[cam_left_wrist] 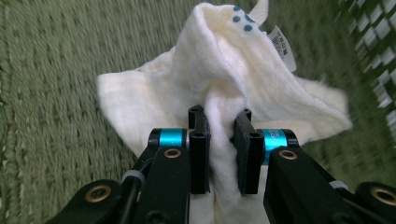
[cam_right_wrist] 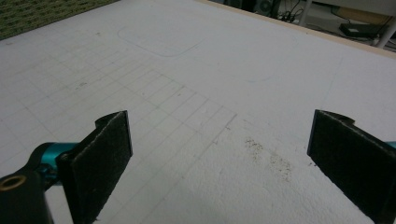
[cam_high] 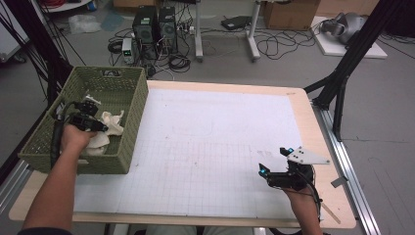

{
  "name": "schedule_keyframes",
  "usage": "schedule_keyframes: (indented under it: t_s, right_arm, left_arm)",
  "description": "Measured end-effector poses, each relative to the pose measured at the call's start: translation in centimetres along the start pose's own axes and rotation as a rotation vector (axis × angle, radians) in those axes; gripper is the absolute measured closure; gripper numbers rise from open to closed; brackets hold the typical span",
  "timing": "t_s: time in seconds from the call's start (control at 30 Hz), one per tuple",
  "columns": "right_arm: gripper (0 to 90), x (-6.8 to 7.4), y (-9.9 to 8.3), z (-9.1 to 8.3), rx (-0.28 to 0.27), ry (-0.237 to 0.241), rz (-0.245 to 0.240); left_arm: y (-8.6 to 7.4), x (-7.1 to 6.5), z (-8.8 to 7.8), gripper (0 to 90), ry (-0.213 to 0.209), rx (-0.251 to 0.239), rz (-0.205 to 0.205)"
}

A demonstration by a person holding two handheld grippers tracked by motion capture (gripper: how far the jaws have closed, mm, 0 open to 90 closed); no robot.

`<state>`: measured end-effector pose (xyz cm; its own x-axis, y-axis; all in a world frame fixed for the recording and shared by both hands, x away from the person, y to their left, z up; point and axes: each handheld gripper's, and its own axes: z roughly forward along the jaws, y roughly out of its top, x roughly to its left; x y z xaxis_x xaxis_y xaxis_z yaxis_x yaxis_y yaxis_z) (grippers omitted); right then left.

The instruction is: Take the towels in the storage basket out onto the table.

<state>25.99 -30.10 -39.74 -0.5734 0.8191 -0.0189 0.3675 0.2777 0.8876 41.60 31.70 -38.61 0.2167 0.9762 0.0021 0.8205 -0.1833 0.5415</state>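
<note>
The green woven basket (cam_high: 128,128) sat at the table's left edge, so the left gripper (cam_left_wrist: 223,140) reached down inside, jaws pinched on a cream cloth (cam_left_wrist: 224,79) fold (ready to lift). The right gripper (cam_right_wrist: 219,154) waited, jaws wide and empty.

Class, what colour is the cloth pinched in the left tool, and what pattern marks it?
Cream cloth with teal dots near one edge, clearest in the left gripper view.

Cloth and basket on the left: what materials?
Cloth: soft cream woven fabric, probably cotton gauze; it creases and bunches between the left gripper's jaws, with teal dots and a sewn-in label. Basket: olive-green woven strands, matte, perhaps paper cord or plastic rattan; hard to say which.
</note>
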Motion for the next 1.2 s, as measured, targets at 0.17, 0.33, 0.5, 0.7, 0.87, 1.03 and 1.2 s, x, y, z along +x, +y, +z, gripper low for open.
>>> schedule_keyframes:
  t_s: [0.17, 0.33, 0.5, 0.7, 0.87, 1.03, 1.2]
  right_arm:
    - [5.7, -0.1, 0.1, -0.3, -0.008, 0.000, 0.014]
    - [5.7, -0.1, 0.1, -0.3, -0.012, 0.002, 0.016]
    - [5.7, 0.0, 0.2, -0.2, -0.019, 0.014, 0.007]
    - [5.7, 0.1, 0.4, -0.1, -0.021, 0.016, 0.005]
    - [5.7, 0.2, 0.4, -0.1, -0.018, 0.018, 0.006]
    - [5.7, 0.2, 0.4, 0.0, -0.020, 0.019, 0.004]
    - [5.7, 0.2, 0.4, 0.0, -0.017, 0.019, 0.004]
  left_arm:
    - [-0.1, 0.7, -1.5, 78.9, -0.040, -0.140, -0.082]
    - [-0.2, 1.2, -3.4, 79.0, -0.078, -0.290, -0.132]
    - [-0.6, 1.6, -5.1, 79.0, -0.088, -0.379, -0.140]
    - [-1.0, 1.9, -7.4, 79.0, -0.145, -0.509, -0.161]
    - [-0.9, 2.1, -9.6, 79.0, -0.180, -0.604, -0.157]
    - [-0.5, 2.1, -11.8, 79.0, -0.203, -0.674, -0.151]
    - [0.1, 1.4, -13.6, 79.0, -0.239, -0.739, -0.131]
